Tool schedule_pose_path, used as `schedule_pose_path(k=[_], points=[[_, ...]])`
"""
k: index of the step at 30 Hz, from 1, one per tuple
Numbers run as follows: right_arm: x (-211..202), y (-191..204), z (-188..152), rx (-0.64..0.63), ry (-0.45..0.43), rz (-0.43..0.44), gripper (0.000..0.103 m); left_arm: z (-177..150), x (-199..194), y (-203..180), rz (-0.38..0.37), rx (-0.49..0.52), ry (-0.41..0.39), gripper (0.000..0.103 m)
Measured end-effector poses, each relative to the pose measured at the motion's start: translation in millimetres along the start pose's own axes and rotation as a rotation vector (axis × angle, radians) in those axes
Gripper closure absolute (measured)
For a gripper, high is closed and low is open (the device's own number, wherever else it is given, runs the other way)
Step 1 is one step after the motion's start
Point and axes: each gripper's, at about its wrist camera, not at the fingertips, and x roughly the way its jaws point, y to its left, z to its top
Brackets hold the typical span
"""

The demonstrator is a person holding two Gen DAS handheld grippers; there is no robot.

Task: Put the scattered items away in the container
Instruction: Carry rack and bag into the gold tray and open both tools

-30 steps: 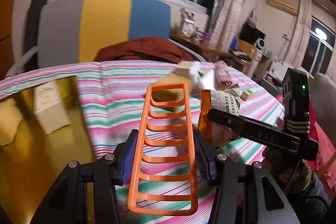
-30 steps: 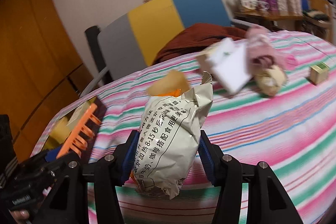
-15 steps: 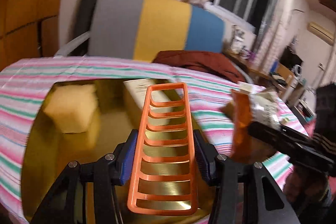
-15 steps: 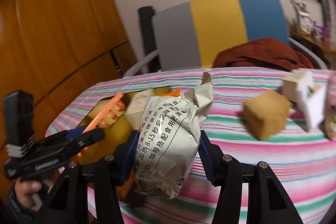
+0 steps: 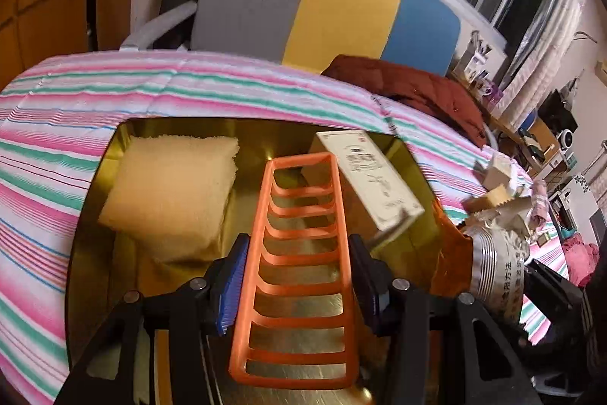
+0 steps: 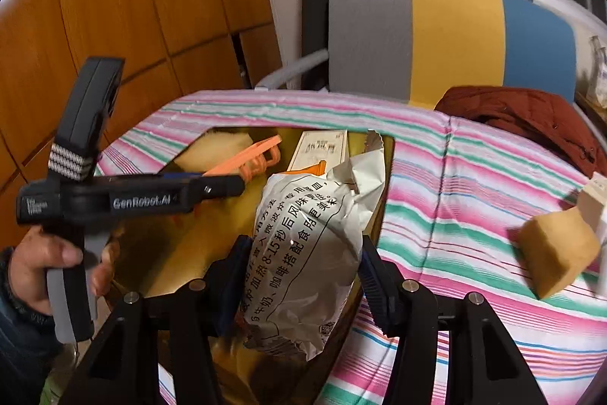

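My left gripper (image 5: 297,276) is shut on an orange plastic rack (image 5: 303,230) and holds it over the gold container (image 5: 95,238). Inside the container lie a yellow sponge (image 5: 170,192) and a cream box (image 5: 368,188). My right gripper (image 6: 299,272) is shut on a white snack bag (image 6: 311,241) with black print, held over the container's right edge (image 6: 387,177). The left gripper with the rack (image 6: 250,158) shows in the right wrist view; the bag (image 5: 497,260) shows at the right of the left wrist view.
The container sits on a pink, green and white striped cloth (image 6: 474,185). A yellow sponge block (image 6: 557,249) and a white carton (image 6: 595,207) lie on the cloth to the right. A grey, yellow and blue chair (image 6: 447,37) with a rust-red garment (image 6: 531,116) stands behind.
Both grippers have swung left from the scattered items to above the gold container, carrying the rack and the snack bag with them.
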Motion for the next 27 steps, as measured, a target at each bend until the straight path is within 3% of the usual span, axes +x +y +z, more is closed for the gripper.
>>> schedule_pose_path(k=[2,6,16,24,27], points=[[9.7,-4.4,1.6,0.012,0.020,-0.019,0.045,4.0,9.0,2.2,-0.008,-0.018,0.038,0.053],[13.1,-13.8,6.1,0.052,0.010,-0.008,0.043,8.9,13.4,1.4,0.004,-0.018,0.034,0.052],[-18.3,-19.1,-0.1,0.066,-0.079,0.004,0.044,-5.7,-24.7,0.4,0.014,-0.016,-0.106,0.051],[-16.0,23.0,-5.5,-0.076,-0.036,0.116,0.073,-32.8,-58.0,6.3,-0.012,-0.040,-0.179,0.052],[-3.6,31.6,-8.2,-0.069,0.031,0.240,0.074,-42.3,-53.8,9.8,-0.017,-0.050,-0.150,0.052]])
